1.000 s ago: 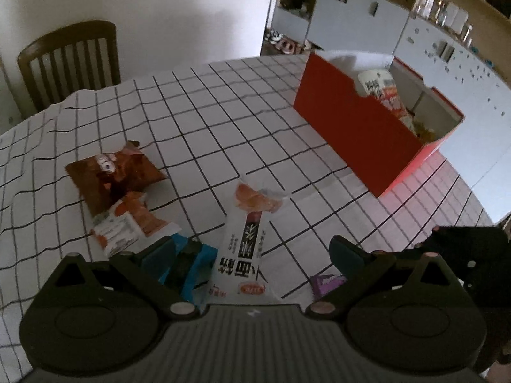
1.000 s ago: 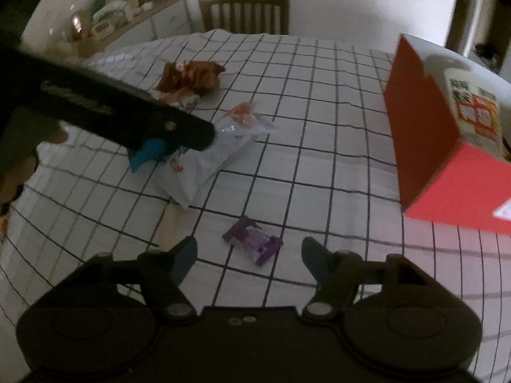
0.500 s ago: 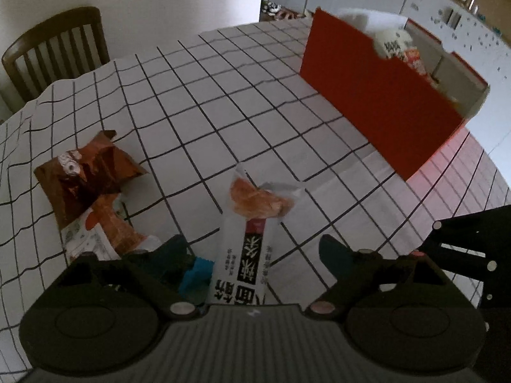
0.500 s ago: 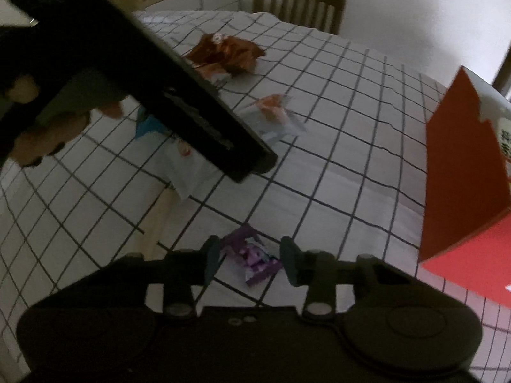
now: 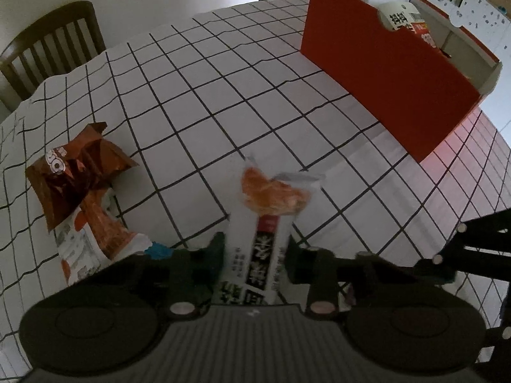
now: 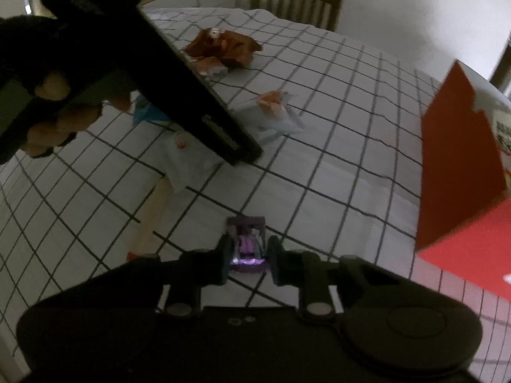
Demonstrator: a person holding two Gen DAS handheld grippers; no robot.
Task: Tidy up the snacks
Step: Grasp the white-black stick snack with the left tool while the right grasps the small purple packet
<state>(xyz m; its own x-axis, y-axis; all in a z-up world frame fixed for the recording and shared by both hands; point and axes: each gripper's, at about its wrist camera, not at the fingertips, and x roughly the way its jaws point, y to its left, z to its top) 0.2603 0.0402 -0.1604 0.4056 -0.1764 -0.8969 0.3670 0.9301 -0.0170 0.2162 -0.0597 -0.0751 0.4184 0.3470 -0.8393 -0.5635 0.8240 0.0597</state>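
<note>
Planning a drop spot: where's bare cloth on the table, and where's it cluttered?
Free: the checked cloth between the red box, the chair and the white packet. Crowded: the brown bag, orange-and-white packet and blue wrapper, bunched together.

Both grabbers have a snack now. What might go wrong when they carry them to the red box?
1. The left gripper has just been closing on the long white snack pack near one end only, so the far end may droop or slip out.
2. The right gripper has just been closing on the small purple candy; a shiny little wrapper could pop free.
3. The two tools sit close together, so they might bump on the way to the red box.
</note>
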